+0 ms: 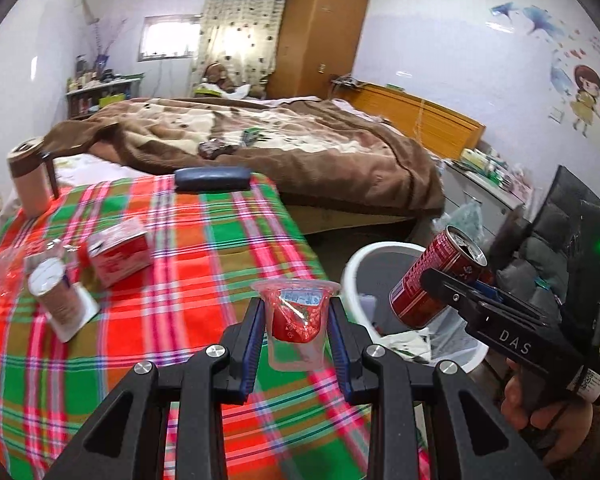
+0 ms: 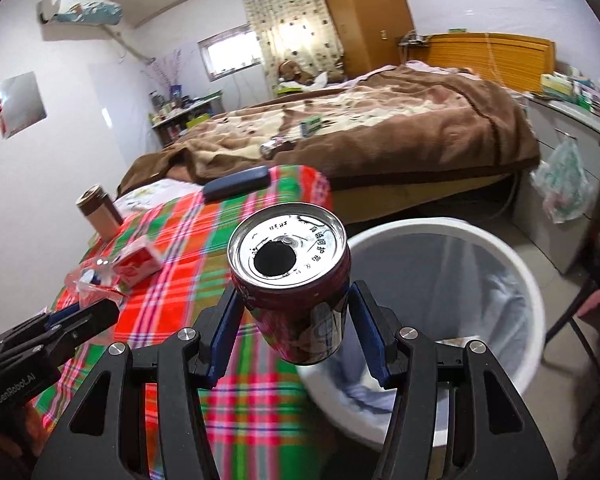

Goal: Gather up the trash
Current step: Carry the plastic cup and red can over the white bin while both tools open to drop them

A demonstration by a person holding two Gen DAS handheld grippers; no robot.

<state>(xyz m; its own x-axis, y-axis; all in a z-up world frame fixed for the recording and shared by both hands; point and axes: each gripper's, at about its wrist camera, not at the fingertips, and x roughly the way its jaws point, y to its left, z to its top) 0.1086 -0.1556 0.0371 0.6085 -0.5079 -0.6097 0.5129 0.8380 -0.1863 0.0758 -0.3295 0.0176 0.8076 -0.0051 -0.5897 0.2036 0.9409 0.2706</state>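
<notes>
My left gripper point(image 1: 296, 320) is shut on a small clear plastic cup point(image 1: 296, 320) with a red and blue wrapper inside, held above the right edge of the plaid-covered table point(image 1: 180, 240). My right gripper point(image 2: 292, 320) is shut on an opened red drink can point(image 2: 292, 276), its silver top facing the camera. In the left wrist view that can point(image 1: 436, 276) hangs over the rim of the white trash bin point(image 1: 356, 268). The bin point(image 2: 500, 248) stands on the floor right of the table, lined with a bag and holding some paper. The left gripper point(image 2: 80, 312) shows at the lower left.
On the table lie a red and white carton point(image 1: 118, 250), a tipped paper cup on a card point(image 1: 54, 292), crumpled clear plastic point(image 1: 8, 264), a brown tumbler point(image 1: 28, 180) and a dark case point(image 1: 212, 178). A bed point(image 1: 280, 144) with a brown blanket lies beyond. A black chair point(image 1: 572, 216) stands at right.
</notes>
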